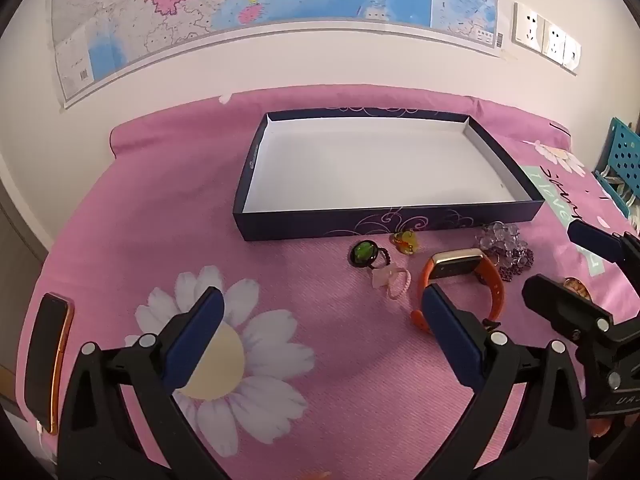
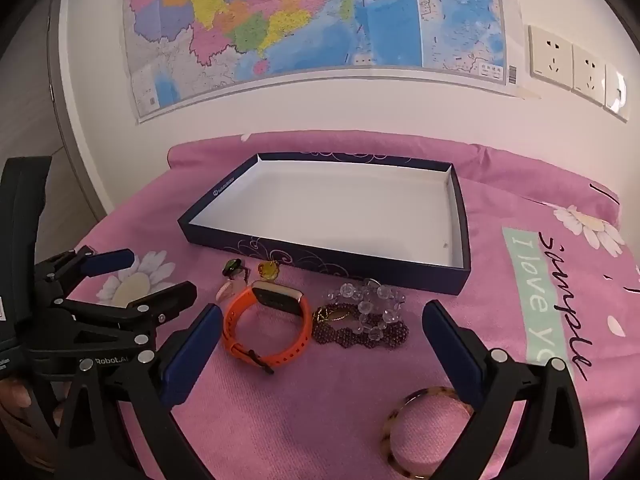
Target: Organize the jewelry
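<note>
A phone (image 1: 48, 364) with an orange edge lies at the far left of a pink daisy-print cloth (image 1: 168, 216), beside the left gripper (image 1: 320, 334), whose blue-padded jaws stand spread wide with nothing between them. Beyond it sits a shallow dark-blue box (image 1: 384, 222) with a white interior, nothing inside. Just in front of the box's near wall lie a green-stoned ring (image 1: 363, 254), a yellow ring (image 1: 406, 241) and a pale pink ring (image 1: 390, 282); the pink one is small and its shape is hard to read. To their right an orange watch (image 2: 266, 326) rests on its side, next to a clear bead bracelet (image 2: 370, 304) lying partly over a dark purple bead bracelet (image 2: 360, 334). Farther right, the right gripper (image 2: 322, 350) hangs above the cloth with its jaws likewise spread and empty, a tortoiseshell bangle (image 2: 424, 432) lying flat near its right finger. A map (image 2: 312, 24) hangs on the wall behind.
</note>
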Available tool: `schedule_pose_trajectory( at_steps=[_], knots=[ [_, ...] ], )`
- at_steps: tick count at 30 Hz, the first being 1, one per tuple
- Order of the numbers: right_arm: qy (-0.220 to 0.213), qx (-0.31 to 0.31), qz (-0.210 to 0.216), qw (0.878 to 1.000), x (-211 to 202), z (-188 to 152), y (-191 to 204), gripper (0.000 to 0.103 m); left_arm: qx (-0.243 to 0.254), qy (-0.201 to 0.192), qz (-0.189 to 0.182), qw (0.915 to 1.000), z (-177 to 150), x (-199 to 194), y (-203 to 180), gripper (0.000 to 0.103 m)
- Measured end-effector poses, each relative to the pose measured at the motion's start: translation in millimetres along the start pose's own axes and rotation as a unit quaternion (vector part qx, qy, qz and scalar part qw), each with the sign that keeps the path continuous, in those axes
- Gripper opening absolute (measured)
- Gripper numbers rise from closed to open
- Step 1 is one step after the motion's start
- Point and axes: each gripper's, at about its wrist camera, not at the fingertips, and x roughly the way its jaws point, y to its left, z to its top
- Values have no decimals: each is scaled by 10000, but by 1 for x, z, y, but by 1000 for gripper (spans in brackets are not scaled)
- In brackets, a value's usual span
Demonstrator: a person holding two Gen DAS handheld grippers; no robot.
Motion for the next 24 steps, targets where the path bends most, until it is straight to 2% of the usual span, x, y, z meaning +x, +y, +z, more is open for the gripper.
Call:
schedule_pose_trajectory(
  at_steps=[5,6,7,24],
  knots=[
    [-15,172,135,9998,-1,-6,-8,96,-17,-52,-24,10000,0,-1,1,97],
    [-35,86,87,9999,-5,-7,-8,96,-29,-46,-36,10000,0,-1,1,97],
    [121,26,-1,9999,0,-2,-2,96,-42,-40,-42,10000,0,-1,2,97],
    [19,90,47,9999,0,-2,-1,96,-42,22,-91,9999,-1,1,0,97]
  ],
)
